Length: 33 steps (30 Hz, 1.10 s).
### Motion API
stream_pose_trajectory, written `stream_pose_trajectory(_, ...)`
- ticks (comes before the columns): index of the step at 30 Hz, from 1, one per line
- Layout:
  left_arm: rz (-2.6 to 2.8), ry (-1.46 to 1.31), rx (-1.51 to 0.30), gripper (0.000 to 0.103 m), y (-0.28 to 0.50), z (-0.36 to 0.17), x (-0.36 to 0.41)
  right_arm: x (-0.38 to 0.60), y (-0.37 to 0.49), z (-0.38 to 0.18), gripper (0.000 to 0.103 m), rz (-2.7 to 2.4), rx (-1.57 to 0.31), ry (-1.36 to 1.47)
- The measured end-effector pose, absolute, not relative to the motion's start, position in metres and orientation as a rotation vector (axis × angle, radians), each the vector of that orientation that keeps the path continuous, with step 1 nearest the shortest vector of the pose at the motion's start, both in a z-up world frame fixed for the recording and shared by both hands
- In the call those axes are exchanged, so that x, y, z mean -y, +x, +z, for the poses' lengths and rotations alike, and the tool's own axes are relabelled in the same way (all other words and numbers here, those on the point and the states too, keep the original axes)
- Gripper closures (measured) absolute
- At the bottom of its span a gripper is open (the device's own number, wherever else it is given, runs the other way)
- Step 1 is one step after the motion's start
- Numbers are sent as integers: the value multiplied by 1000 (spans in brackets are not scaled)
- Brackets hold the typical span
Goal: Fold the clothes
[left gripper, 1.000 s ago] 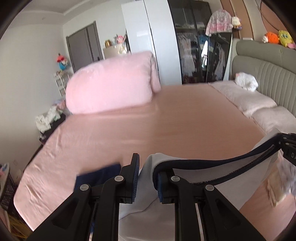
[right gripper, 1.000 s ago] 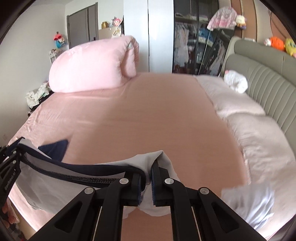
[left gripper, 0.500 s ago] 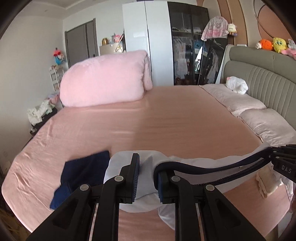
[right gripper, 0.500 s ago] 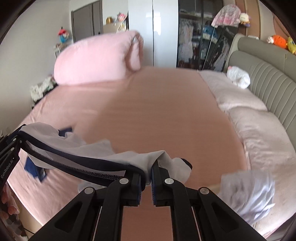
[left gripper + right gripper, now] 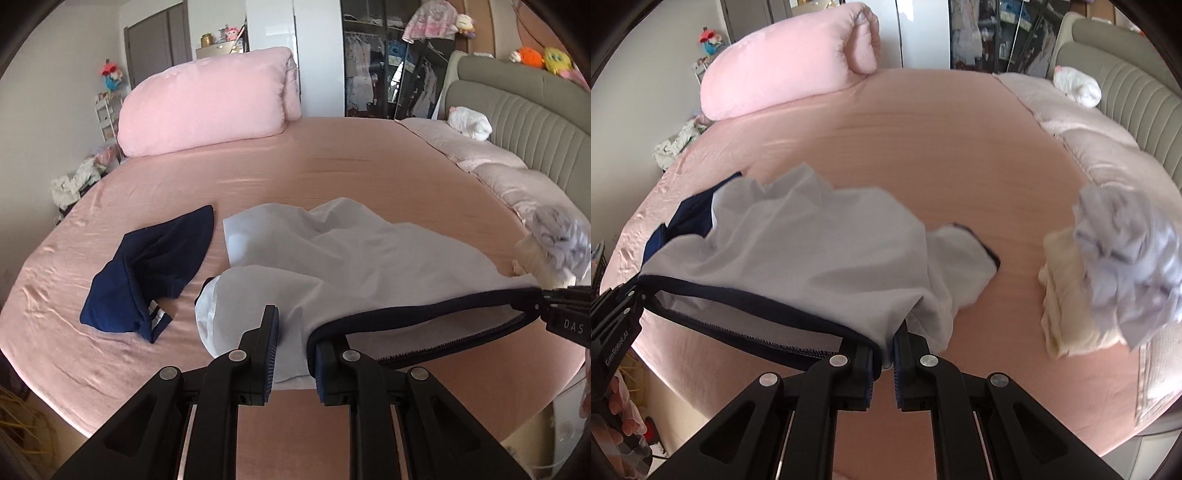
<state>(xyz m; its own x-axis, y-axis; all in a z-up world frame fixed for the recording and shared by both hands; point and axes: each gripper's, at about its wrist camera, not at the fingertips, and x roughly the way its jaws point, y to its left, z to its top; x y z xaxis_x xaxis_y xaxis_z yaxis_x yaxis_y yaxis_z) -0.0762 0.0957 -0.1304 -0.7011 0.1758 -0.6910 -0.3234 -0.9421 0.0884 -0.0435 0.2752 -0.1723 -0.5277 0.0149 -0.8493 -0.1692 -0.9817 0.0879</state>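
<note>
- The white garment with a navy hem (image 5: 354,258) lies partly spread on the near part of the pink bed (image 5: 332,162), its far portion resting crumpled on the sheet while the near hem band is held up, stretched between the two claws.
- The left claw (image 5: 293,339) pinches the hem's left end; in its own view the cloth fills a narrow gap between the pads.
- The right claw (image 5: 884,349) is clamped tight on the hem's right end, pads almost together.
- The fabric looks thin, light and limp; it should drape and wrinkle readily, so the firmer hem band and the corners seem the best places to hold.
- A navy piece (image 5: 147,273) lies just left of the garment, touching or nearly so; whether it is a sleeve or a separate item cannot be told.
- A crumpled pale bundle (image 5: 1126,258) on a cream cloth (image 5: 1067,295) sits to the right, near the pillows.
- The bed's near edge is close below the claws; open sheet lies far, up to the pink duvet roll (image 5: 207,99).
</note>
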Motion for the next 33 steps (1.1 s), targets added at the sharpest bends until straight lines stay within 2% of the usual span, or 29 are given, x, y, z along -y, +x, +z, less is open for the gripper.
stream_pose_trajectory(4, 2640, -1084, -376, 88, -59, -155, -97, -276, -31, -200, 97, 2611, -234, -1560)
stream_pose_trajectory(9, 2581, -1274, -200, 88, -57, -192, -80, -284, -15, -229, 97, 2592, -322, -1633)
stream_pose_trajectory(12, 2586, -1319, -154, 87, -59, -203, -73, -286, -10, -240, 97, 2590, -344, -1668)
stream_pose_trajectory(19, 2638, -1272, -279, 86, -40, -205, -80, -285, -5, -248, 97, 2606, -290, -1663)
stream_pose_trajectory(23, 2656, -1263, -269, 86, -29, -209, -77, -293, -1, -246, 97, 2632, -344, -1628)
stream_pose_trajectory(25, 2681, -1266, -194, 86, -25, -211, -69, -298, 4, -247, 97, 2642, -381, -1610)
stream_pose_trajectory(29, 2715, -1216, 215, 86, -17, -200, -42, -309, 11, -250, 97, 2668, -495, -1600)
stream_pose_trajectory(31, 2671, -1264, 264, 86, -19, -205, -39, -314, 13, -253, 97, 2664, -545, -1603)
stream_pose_trajectory(33, 2656, -1294, 216, 86, -17, -209, -43, -315, 13, -251, 97, 2664, -542, -1616)
